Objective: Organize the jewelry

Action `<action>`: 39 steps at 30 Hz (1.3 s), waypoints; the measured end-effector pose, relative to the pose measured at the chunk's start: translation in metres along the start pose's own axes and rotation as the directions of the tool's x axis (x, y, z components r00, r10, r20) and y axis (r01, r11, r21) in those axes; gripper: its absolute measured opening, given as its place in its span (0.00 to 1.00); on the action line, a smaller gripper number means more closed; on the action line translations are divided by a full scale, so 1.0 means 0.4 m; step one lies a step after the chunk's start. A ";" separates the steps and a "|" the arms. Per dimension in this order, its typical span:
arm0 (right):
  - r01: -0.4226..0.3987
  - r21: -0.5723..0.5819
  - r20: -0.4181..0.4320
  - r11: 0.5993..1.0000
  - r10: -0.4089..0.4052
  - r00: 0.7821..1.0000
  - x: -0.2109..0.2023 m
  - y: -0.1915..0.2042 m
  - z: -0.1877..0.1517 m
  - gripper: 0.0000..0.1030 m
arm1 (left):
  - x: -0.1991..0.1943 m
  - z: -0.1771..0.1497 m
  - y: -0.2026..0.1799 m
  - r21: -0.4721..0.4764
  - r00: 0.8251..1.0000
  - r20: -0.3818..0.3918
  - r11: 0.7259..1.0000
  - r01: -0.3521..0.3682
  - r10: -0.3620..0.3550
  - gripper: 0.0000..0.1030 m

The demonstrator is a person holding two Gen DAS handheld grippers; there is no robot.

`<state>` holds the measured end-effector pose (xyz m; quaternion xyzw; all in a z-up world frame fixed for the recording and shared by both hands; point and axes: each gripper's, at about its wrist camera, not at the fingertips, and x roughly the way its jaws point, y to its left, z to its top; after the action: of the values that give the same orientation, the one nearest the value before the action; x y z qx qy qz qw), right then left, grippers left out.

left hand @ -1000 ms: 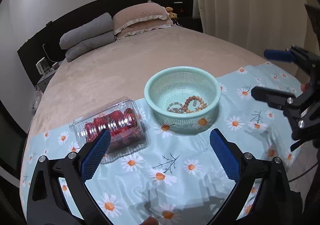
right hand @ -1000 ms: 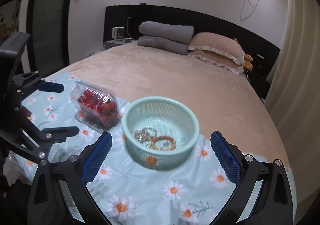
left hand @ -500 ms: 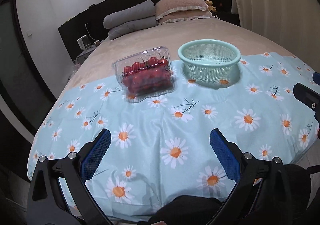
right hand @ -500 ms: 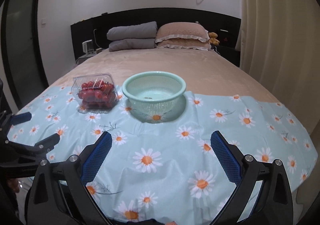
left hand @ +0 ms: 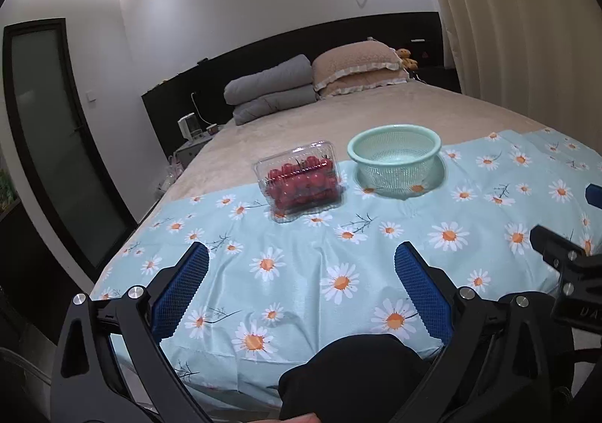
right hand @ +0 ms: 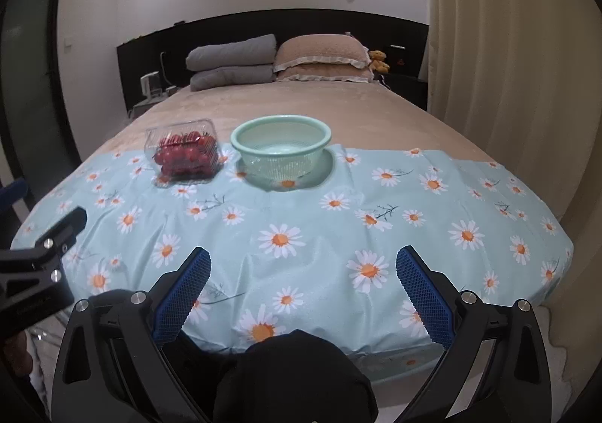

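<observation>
Both grippers at the bed's near edge, jaws spread wide and empty.
Left gripper [left hand: 301, 285], right gripper [right hand: 303, 285]; round mint-green plastic mesh basket [right hand: 281, 144] at 12 o'clock, its jewelry contents not discernible; clear plastic clamshell of red cherry tomatoes [right hand: 183, 151] at 11 o'clock on the daisy-print light-blue cloth [right hand: 338, 227].

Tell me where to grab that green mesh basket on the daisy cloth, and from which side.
Grip the green mesh basket by its rolled rim, one finger inside and one outside the wall, probably coming from above on the near right. It stands upright with its mouth open, and its body looks too wide to span. The clear box of tomatoes sits close on its left, so the right gripper, now open, has the clearer path.
</observation>
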<state>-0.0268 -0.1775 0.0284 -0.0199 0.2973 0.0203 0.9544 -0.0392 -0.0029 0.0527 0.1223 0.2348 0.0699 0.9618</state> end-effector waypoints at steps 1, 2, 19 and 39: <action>0.010 -0.013 0.007 1.000 -0.010 1.000 -0.010 0.006 -0.001 0.92 | -0.008 0.002 0.006 -0.011 1.000 0.006 1.000 0.002 -0.002 0.94; 0.026 -0.017 0.016 1.000 -0.026 1.000 -0.020 0.011 -0.002 0.92 | -0.016 0.006 0.010 -0.024 1.000 0.011 1.000 0.012 -0.012 0.94; 0.061 -0.034 0.078 0.998 -0.059 0.995 -0.065 0.053 0.010 0.92 | 0.002 -0.022 0.032 -0.139 0.991 -0.086 0.986 0.095 -0.107 0.94; 0.116 -0.099 0.112 0.988 -0.105 0.988 -0.055 0.073 -0.015 0.92 | 0.047 -0.057 0.010 -0.118 0.979 -0.151 0.986 0.121 -0.138 0.94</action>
<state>-0.0498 -0.1492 0.0352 -0.0854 0.2430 -0.0161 0.9661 -0.0337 0.0093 0.0262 0.0484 0.3138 0.0292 0.9478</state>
